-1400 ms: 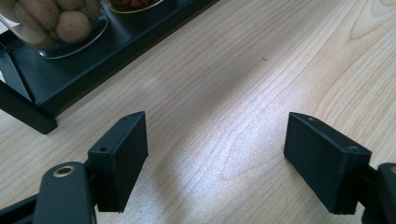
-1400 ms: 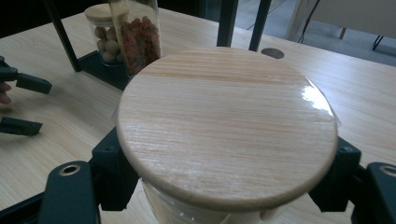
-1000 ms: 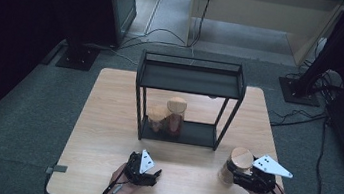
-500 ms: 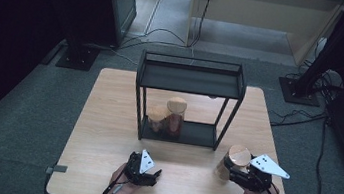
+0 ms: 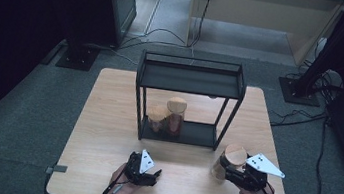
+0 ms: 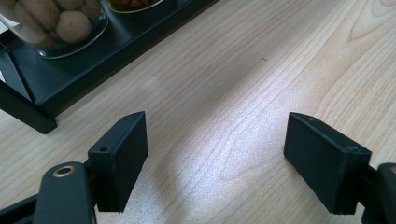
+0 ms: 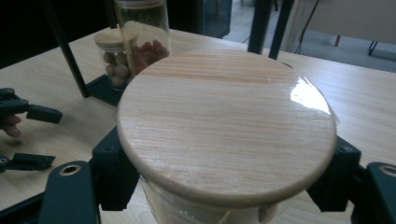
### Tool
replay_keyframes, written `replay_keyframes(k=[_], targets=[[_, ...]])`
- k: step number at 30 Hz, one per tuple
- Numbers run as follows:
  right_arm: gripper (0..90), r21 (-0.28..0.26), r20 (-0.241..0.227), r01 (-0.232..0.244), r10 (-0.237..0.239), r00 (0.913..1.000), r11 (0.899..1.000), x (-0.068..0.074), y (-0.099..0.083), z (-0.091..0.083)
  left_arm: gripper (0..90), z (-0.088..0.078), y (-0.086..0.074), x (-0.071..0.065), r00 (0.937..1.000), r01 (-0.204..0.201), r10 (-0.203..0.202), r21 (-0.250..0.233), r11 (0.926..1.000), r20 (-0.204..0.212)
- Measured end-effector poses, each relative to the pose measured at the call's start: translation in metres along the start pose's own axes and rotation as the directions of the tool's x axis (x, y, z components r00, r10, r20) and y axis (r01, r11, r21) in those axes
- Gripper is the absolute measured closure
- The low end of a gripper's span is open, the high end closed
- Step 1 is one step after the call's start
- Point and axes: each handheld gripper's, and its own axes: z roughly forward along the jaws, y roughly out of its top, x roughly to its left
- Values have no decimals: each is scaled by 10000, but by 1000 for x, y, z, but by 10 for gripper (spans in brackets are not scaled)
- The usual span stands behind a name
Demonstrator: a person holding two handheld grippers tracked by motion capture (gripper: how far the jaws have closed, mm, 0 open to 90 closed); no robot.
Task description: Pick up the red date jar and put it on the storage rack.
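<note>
Glass jar with a wooden lid (image 7: 226, 135) sits clamped in the right gripper (image 5: 238, 175), whose black jaws press on the glass just under the lid on either side, as the right gripper view makes plain. In the high view the jar (image 5: 230, 160) is near the table's (image 5: 104, 133) front right corner, just in front of the right front leg of the black two-tier rack (image 5: 189, 81); whether its base rests on the wood or is lifted clear cannot be told. Two more lidded jars already stand side by side on the rack's bottom shelf toward its left end: a short jar of round pale nuts (image 5: 158, 119) and a taller jar of reddish pieces (image 5: 175, 115). The right half of that shelf is bare, and so is the top tier.

Judged from this layout, the work is putting jars into the rack, and it looks well along: two are stowed and the third is grasped but not yet on a shelf. What seems left is carrying this jar to the free space on the shelf, setting it down upright and letting go.

The left gripper (image 5: 147, 170) rests near the table's front edge, left of centre, its jaws spread apart with nothing but bare wood between them, playing no part for now
</note>
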Motion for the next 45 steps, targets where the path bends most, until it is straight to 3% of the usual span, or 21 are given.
replay_keyframes(k=[12, 45], targets=[[248, 160, -308, 279, -274, 9991, 9995, 10, 2, 11, 217, 0, 0, 0, 10000, 31, -31, 12, 10000, -3], [248, 42, -547, 480, -477, 9974, 9988, 24, 9, 16, 217, 1, 0, 3, 9998, 137, -137, 29, 9999, 138]])
